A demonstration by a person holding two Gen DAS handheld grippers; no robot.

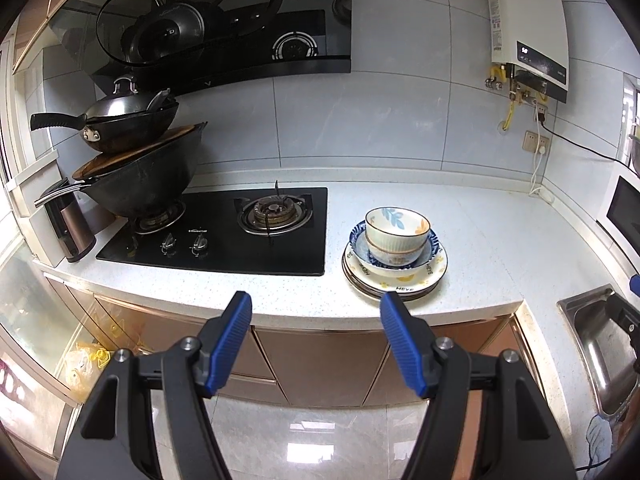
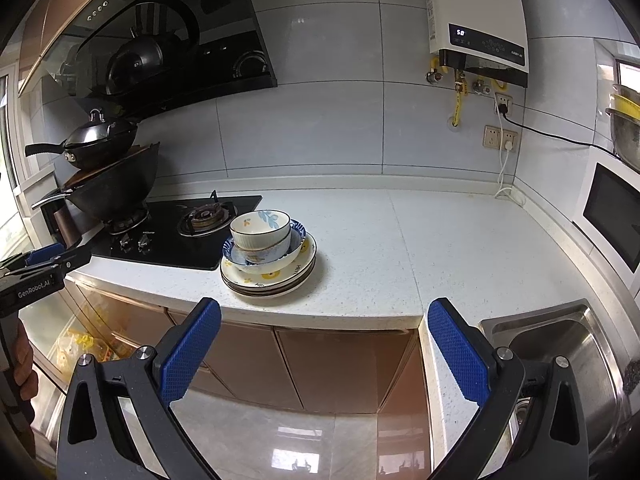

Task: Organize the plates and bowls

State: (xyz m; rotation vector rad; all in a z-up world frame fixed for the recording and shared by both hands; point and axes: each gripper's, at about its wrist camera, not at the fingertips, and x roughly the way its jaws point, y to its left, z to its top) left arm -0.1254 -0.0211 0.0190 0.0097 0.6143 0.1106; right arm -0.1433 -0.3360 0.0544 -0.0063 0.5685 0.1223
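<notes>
One stack of dishes stands on the white counter beside the hob. A cream bowl with blue and yellow leaves [image 1: 397, 229] [image 2: 260, 229] sits on top, inside a blue-patterned bowl [image 1: 360, 249] [image 2: 296, 246], on several cream plates [image 1: 400, 284] [image 2: 276, 278]. My left gripper [image 1: 316, 306] is open and empty, in front of the counter edge, short of the stack. My right gripper [image 2: 325, 312] is open and empty, also off the counter edge, to the right of the stack. The left gripper's body also shows at the left edge of the right wrist view [image 2: 40, 272].
A black gas hob [image 1: 224, 232] [image 2: 176, 232] lies left of the stack, with stacked woks [image 1: 136, 168] [image 2: 108, 176] on its left burner. A steel sink [image 1: 600, 344] [image 2: 568, 356] is at the right. A microwave [image 2: 612, 216] stands at the far right. A cable hangs from the wall socket [image 2: 500, 138].
</notes>
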